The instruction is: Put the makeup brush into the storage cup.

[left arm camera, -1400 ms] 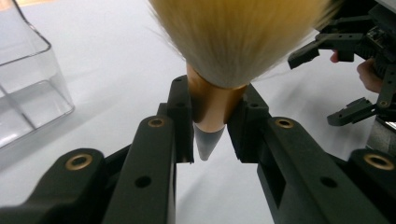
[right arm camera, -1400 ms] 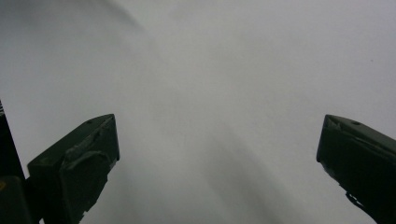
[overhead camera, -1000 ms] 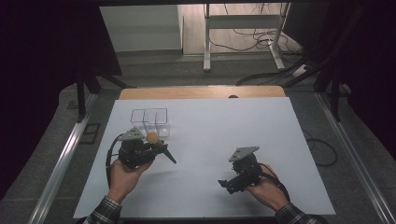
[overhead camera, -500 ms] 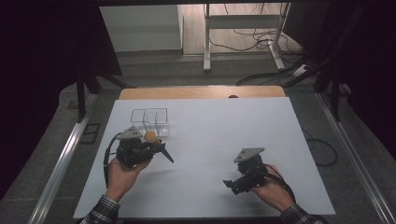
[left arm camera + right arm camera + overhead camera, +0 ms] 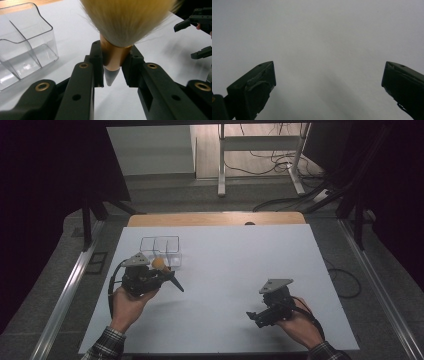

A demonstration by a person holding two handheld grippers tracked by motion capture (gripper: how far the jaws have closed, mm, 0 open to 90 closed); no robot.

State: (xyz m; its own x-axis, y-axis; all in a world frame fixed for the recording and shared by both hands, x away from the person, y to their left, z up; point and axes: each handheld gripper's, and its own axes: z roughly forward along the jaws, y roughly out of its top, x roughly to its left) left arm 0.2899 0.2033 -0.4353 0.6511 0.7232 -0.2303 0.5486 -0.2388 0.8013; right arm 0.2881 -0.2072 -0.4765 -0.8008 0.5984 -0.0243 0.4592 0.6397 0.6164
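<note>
The white bench (image 5: 225, 270) is seen under both claws. A clear divided bin (image 5: 22, 47) stands just left of the left claw (image 5: 112, 67), which is clamped on a brush (image 5: 117, 52); its bristles are cut off above. The right claw (image 5: 328, 82), well apart, is held wide apart, nothing between. The surrounding room is dark.

The high view sits above the person's edge of the white table (image 5: 225, 270), looking forward and down, far enough back to catch the whole top plus floor beyond. The left gripper view rides super close behind its own jaws, facing along them toward the clear organizer (image 5: 22, 47) and the right gripper (image 5: 197, 32), both also in the high view. The right gripper view points down at bare tabletop from close up, jaws at the bottom corners.
</note>
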